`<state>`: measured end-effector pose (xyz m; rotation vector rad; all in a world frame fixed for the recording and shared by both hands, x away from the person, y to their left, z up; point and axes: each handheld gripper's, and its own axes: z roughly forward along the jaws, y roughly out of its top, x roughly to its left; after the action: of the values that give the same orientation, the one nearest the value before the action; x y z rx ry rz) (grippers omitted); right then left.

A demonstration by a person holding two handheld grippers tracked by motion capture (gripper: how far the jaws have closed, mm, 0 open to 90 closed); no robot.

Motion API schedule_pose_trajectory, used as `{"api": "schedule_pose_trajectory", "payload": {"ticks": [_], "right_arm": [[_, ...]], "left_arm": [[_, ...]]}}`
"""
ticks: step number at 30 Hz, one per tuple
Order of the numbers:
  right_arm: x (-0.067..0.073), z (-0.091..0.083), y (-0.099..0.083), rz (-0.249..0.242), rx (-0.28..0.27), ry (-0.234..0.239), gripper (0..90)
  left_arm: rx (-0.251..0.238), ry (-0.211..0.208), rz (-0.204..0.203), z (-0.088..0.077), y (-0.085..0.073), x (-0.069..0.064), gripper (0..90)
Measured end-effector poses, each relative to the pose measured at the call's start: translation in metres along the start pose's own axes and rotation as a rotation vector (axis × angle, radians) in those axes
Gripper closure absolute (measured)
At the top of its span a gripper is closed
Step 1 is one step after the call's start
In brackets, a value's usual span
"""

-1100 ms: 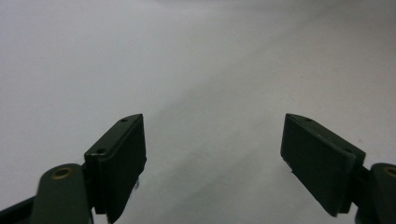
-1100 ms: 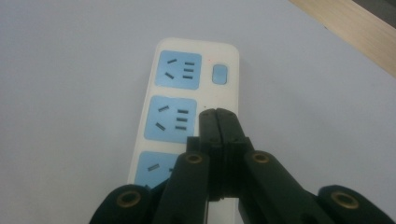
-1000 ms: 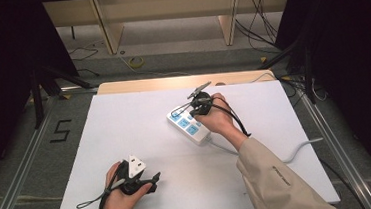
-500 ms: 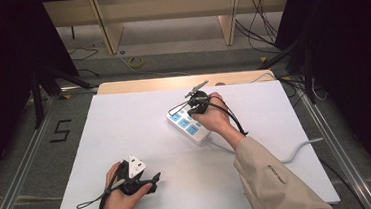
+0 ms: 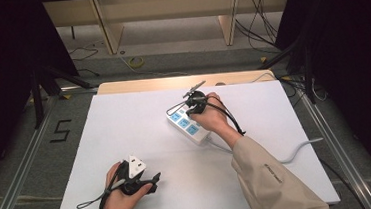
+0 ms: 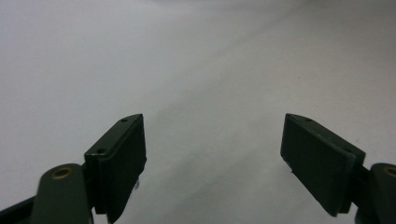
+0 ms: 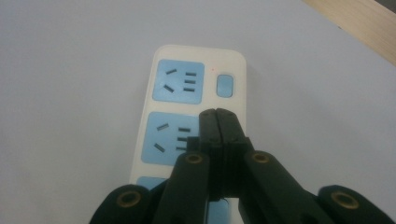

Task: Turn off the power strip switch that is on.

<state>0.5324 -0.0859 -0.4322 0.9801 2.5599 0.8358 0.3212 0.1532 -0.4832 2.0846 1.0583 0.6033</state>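
On the white tabletop (image 5: 125,134), right of centre: power strip (image 5: 189,126), rigid light smooth plastic, likely to slide, best gripped across its long edges; right tongs (image 7: 218,113) clenched empty over its switch (image 7: 225,85); left tongs (image 6: 212,163) released, well apart.

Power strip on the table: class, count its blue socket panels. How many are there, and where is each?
3, in a row along the power strip: one at the far end, one in the middle, one nearest the cord. The right gripper partly covers them.
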Motion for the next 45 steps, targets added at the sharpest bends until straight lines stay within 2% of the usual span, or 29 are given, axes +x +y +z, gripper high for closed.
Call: {"api": "schedule_pose_trajectory", "payload": {"ticks": [8, 27, 45], "right_arm": [[-0.002, 0.001, 0.004, 0.013, 0.002, -0.004, 90.0], [-0.003, 0.01, 0.01, 0.009, 0.01, -0.01, 90.0], [0.0, 0.018, 0.013, 0.015, 0.012, -0.005, 90.0]], "left_arm": [[-0.001, 0.0, 0.001, 0.0, 0.0, 0.0, 22.0], [-0.001, 0.0, 0.004, -0.001, 0.0, 0.0, 21.9], [0.003, -0.003, 0.008, 0.0, 0.0, 0.001, 21.9]]}}
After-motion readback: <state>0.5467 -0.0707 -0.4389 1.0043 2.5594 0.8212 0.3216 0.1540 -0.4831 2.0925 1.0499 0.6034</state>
